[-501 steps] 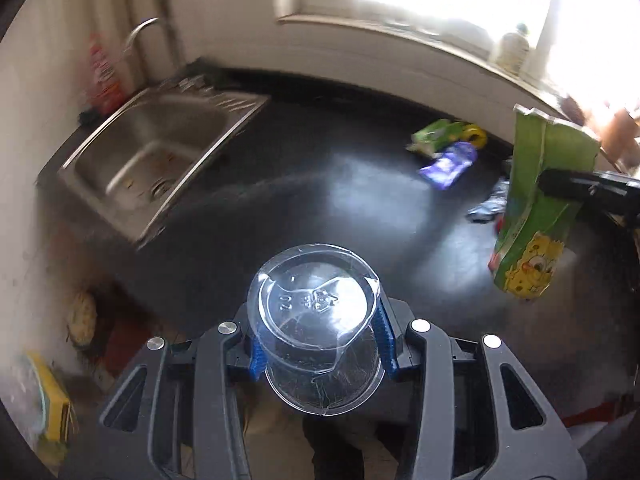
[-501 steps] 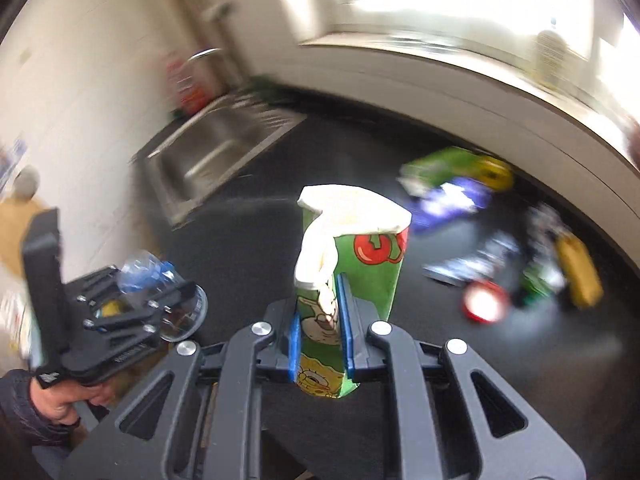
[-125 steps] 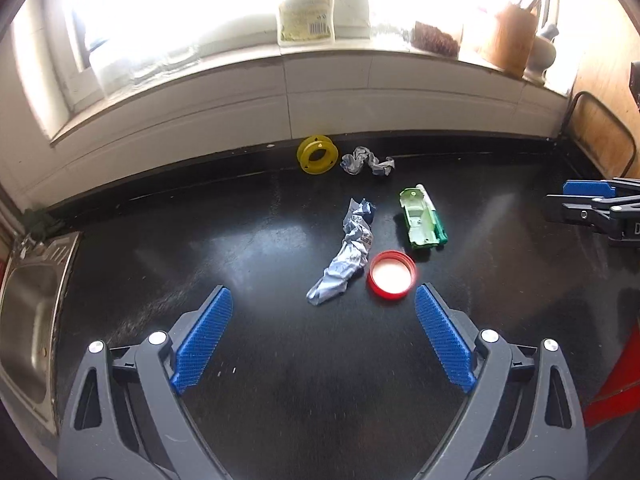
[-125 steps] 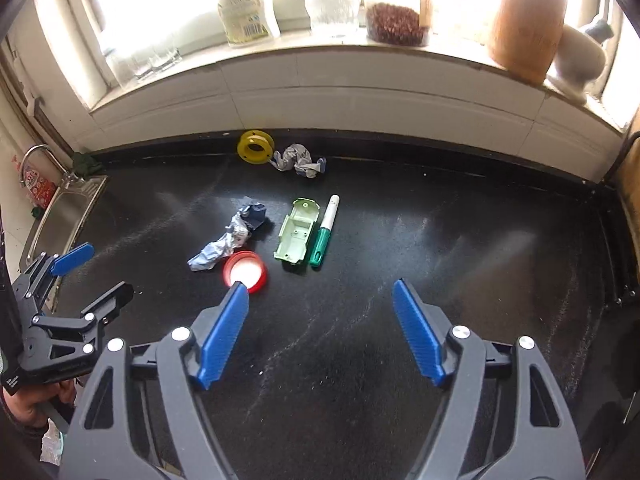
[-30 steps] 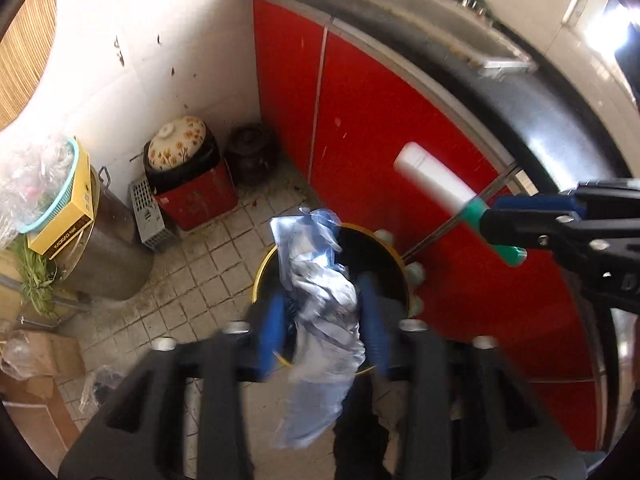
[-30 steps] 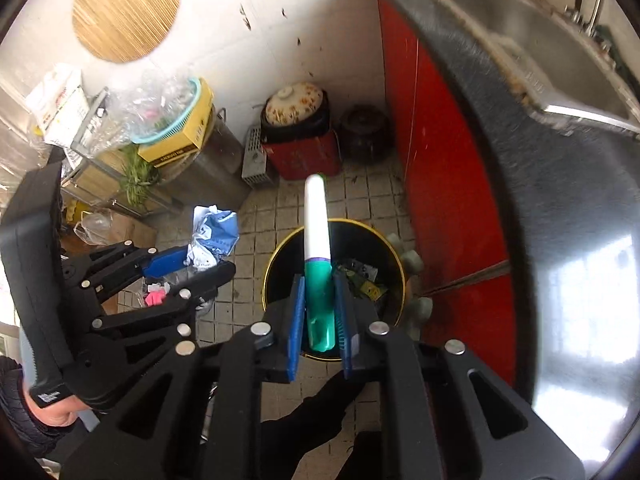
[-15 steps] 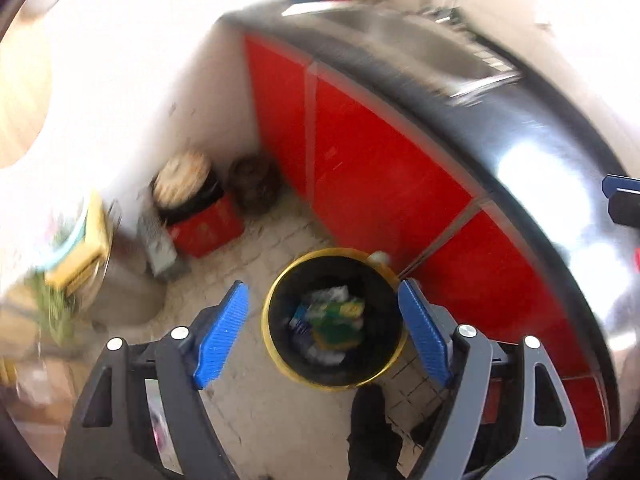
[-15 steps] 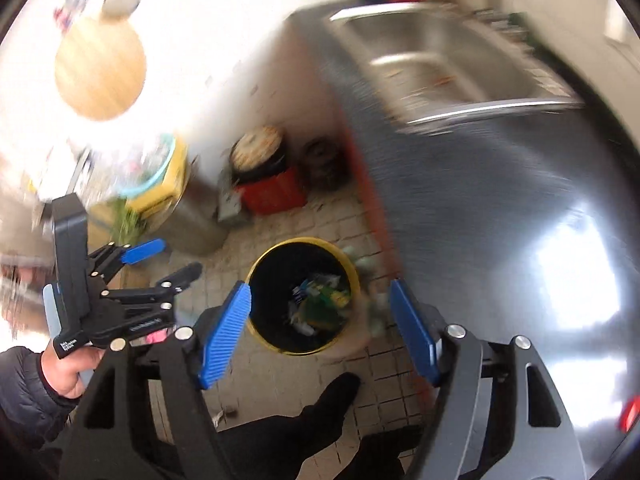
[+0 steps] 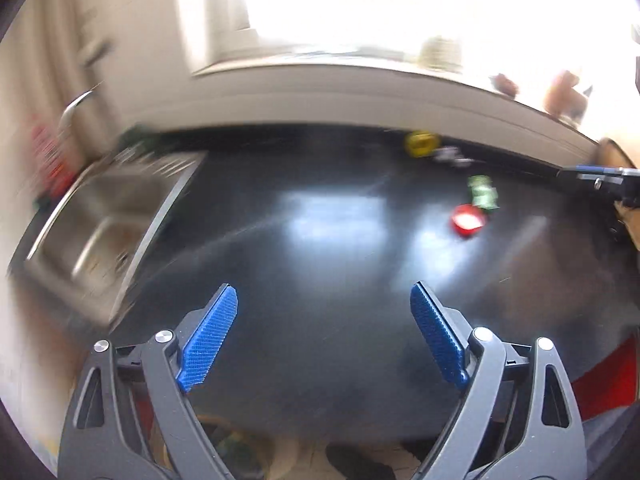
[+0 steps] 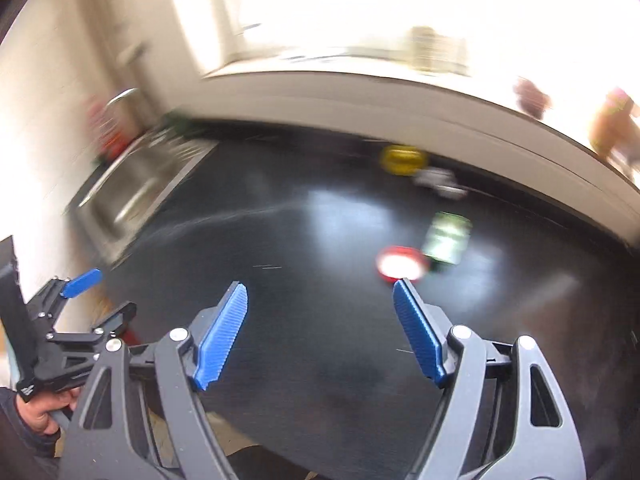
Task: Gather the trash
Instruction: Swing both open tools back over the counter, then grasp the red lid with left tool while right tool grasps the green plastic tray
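Both grippers opening, empty, over glossy black counter.
Left gripper (image 9: 324, 336) and right gripper (image 10: 320, 330) are spreading ribbed blue pads; round red lid (image 10: 399, 268) and green packet (image 10: 447, 238) are lying far right.

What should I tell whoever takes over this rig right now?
Left gripper: fingers opening, nothing between them.
Right gripper: fingers opening, nothing between them.
Both are over the black counter.
Left to collect: red lid, green plastic piece, yellow ring, crumpled wrapper by the back edge.
Done: the rest of the counter shows no trash. The bin is out of view.
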Available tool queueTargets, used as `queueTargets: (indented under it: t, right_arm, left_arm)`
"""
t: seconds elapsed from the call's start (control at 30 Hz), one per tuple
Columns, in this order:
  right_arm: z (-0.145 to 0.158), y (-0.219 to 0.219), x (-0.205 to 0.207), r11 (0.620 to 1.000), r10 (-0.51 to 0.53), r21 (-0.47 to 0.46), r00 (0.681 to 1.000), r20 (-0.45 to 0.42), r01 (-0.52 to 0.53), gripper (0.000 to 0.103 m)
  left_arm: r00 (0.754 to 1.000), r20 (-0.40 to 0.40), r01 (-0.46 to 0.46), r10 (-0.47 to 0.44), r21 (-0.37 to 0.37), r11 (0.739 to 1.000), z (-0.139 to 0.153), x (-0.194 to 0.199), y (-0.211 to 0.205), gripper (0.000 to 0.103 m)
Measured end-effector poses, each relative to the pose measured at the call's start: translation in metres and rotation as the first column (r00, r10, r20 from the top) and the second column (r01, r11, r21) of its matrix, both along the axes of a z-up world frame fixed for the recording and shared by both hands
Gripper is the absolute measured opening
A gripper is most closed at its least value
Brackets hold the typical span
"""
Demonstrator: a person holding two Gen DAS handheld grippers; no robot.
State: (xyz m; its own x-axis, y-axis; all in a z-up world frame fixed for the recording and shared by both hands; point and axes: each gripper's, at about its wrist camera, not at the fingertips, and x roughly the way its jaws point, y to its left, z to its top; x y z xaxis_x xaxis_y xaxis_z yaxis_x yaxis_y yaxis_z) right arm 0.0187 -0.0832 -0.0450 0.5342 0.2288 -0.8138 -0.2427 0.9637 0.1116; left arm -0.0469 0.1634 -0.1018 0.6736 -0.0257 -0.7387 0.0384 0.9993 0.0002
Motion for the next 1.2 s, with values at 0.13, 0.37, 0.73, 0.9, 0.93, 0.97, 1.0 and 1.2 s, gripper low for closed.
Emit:
queueTargets:
  t: [0.13, 0.37, 0.73, 0.9, 0.93, 0.97, 1.0, 1.2]
  right_arm:
    - [-0.004, -0.067, 0.003, 0.992, -0.124, -0.005, 0.992, 0.000, 0.124, 0.073]
    - [-0.018, -0.115, 0.023, 0.988, -0.152, 0.015, 0.988, -0.028, 0.153, 0.074]
    - [-0.052, -0.106, 0.085, 0.995, -0.092, 0.021, 0.992, -0.087, 0.094, 0.074]
    - [-0.086, -0.100, 0.123, 0.997, -0.073, 0.023, 0.987, -0.142, 0.077, 0.074]
    - [-0.094, -0.098, 0.132, 0.997, -0.071, 0.022, 0.985, -0.155, 0.075, 0.074]
    - [-0.102, -0.096, 0.140, 0.997, -0.066, 0.022, 0.984, -0.167, 0.071, 0.074]
    - [-0.107, -0.094, 0.145, 0.997, -0.065, 0.021, 0.983, -0.173, 0.070, 0.074]
    - [-0.151, -0.081, 0.184, 0.999, -0.042, -0.018, 0.971, -0.237, 0.039, 0.074]
  left_arm:
    - [0.992, 0.002, 0.125, -0.125, 0.002, 0.992, 0.010, 0.037, -0.068, 0.086]
    - [0.975, -0.038, 0.219, -0.218, 0.010, 0.976, -0.001, 0.065, -0.132, 0.086]
    - [0.973, -0.077, 0.217, -0.217, -0.005, 0.976, -0.037, 0.111, -0.156, 0.086]
    - [0.965, -0.103, 0.241, -0.242, -0.023, 0.970, -0.066, 0.136, -0.170, 0.086]
    - [0.963, -0.107, 0.247, -0.248, -0.020, 0.969, -0.072, 0.141, -0.174, 0.086]
    - [0.960, -0.109, 0.256, -0.256, -0.016, 0.967, -0.080, 0.146, -0.177, 0.086]
    - [0.959, -0.111, 0.263, -0.262, -0.013, 0.965, -0.086, 0.150, -0.180, 0.086]
    - [0.944, -0.142, 0.302, -0.298, 0.009, 0.953, -0.124, 0.179, -0.194, 0.086]
